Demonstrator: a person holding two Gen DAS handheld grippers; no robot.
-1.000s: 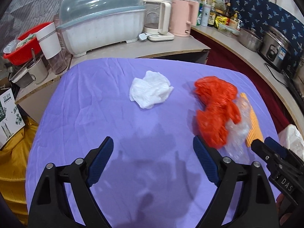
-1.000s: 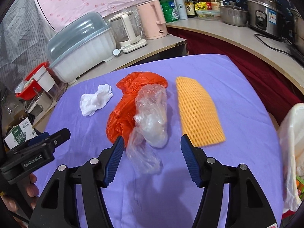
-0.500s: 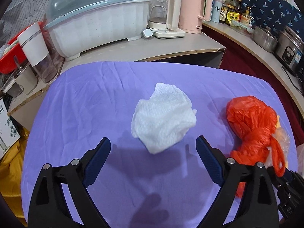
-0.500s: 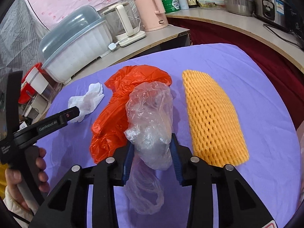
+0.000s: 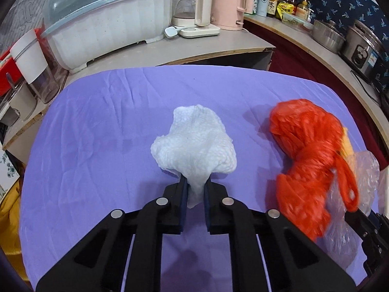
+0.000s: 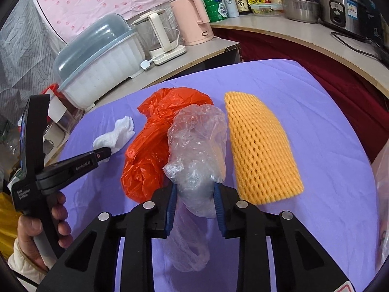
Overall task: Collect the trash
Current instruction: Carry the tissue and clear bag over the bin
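Observation:
My left gripper (image 5: pixel 195 194) is shut on a crumpled white paper towel (image 5: pixel 194 141) on the purple table cloth (image 5: pixel 97 146); the towel (image 6: pixel 116 136) and the left gripper (image 6: pixel 102 154) also show in the right wrist view. My right gripper (image 6: pixel 194 194) is shut on a clear plastic bag (image 6: pixel 197 150). A red plastic bag (image 6: pixel 150 141) lies beside it on the left, also seen in the left wrist view (image 5: pixel 306 155). An orange foam net (image 6: pixel 260 150) lies flat on its right.
A covered white dish rack (image 5: pixel 107 19), a glass kettle (image 5: pixel 192 7) and a pink kettle (image 5: pixel 228 0) stand on the counter behind the table. Pots and a rice cooker (image 6: pixel 340 2) line the right counter. A white bag (image 6: pixel 383 194) hangs at the table's right edge.
My left gripper moved forward and closed on the white paper towel. My right gripper closed on the clear plastic bag.

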